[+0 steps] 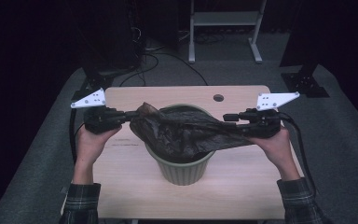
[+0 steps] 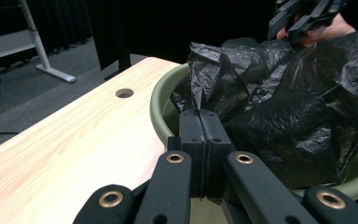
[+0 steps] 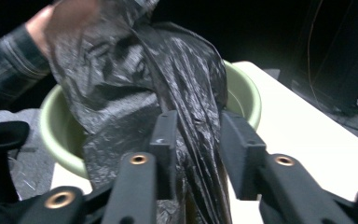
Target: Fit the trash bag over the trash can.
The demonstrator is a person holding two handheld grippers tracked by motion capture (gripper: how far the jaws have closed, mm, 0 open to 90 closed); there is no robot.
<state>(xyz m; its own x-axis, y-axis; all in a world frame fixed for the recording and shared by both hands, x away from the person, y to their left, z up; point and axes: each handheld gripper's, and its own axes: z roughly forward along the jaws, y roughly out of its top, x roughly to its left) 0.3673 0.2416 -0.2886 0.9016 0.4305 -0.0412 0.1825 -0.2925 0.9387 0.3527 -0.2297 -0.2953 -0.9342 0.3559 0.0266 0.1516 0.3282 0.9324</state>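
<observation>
While the table [image 1: 121, 186] is carrying the green bin [image 1: 182, 171] at its middle, the black bag [image 1: 182, 133] is hanging stretched over the bin's mouth. The left gripper [image 1: 131, 115] is pinching the bag's edge tight. The right gripper [image 1: 228, 117], jaws part open around a gathered fold, should be clamping firmly before spreading the rim outward evenly.
</observation>
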